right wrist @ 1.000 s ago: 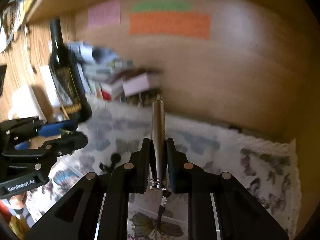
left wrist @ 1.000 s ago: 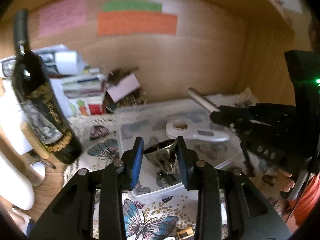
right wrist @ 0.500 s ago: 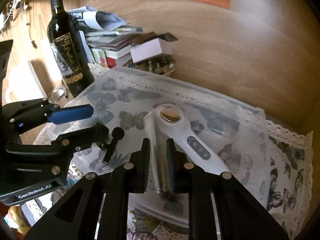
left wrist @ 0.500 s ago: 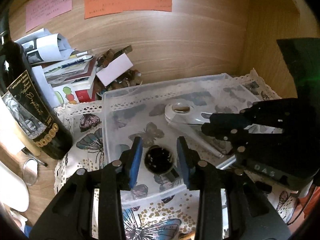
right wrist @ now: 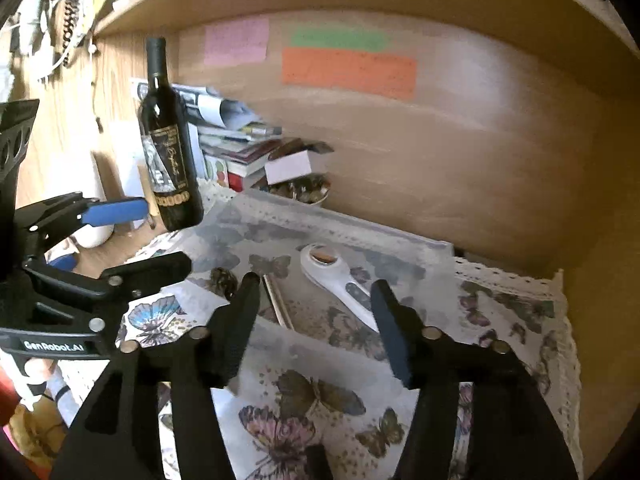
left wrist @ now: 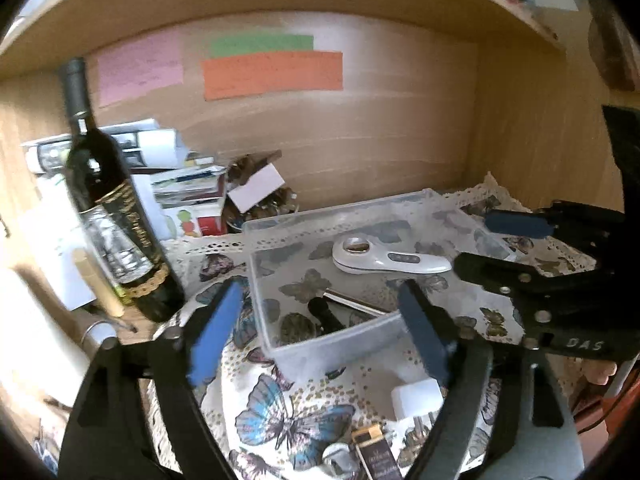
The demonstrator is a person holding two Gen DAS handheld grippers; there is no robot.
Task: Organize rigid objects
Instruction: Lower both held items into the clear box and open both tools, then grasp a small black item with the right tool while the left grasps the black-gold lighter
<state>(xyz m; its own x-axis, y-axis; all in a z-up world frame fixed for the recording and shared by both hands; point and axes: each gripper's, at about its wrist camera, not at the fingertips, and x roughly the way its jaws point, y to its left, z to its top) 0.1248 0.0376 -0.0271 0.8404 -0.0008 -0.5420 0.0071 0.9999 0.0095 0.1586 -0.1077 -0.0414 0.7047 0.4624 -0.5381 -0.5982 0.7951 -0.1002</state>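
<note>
A clear plastic bin (left wrist: pixel 256 240) (right wrist: pixel 436 246) stands on the butterfly cloth. Inside lie a white handheld device (left wrist: pixel 384 258) (right wrist: pixel 340 276), a silver metal tube (left wrist: pixel 352 300) (right wrist: pixel 276 300) and a small brass bell (left wrist: pixel 296 326) (right wrist: pixel 224 276) with a black handle (left wrist: pixel 326 314). My left gripper (left wrist: pixel 320 316) is open and empty, just in front of the bin. My right gripper (right wrist: pixel 314 298) is open and empty, above the bin's near edge. Each gripper also shows in the other's view: the right gripper (left wrist: pixel 484 244), the left gripper (right wrist: pixel 160 236).
A dark wine bottle (left wrist: pixel 116 216) (right wrist: pixel 170 152) stands left of the bin. Stacked books and papers (left wrist: pixel 188 188) and a bowl of small items (left wrist: pixel 260 204) sit at the back wall. A white block (left wrist: pixel 416 398) and a small gold-black box (left wrist: pixel 376 454) lie on the cloth near me.
Both grippers opened and pulled back up from the bin. The left let go of the bell and the right let go of the silver tube; both now lie in the bin.
</note>
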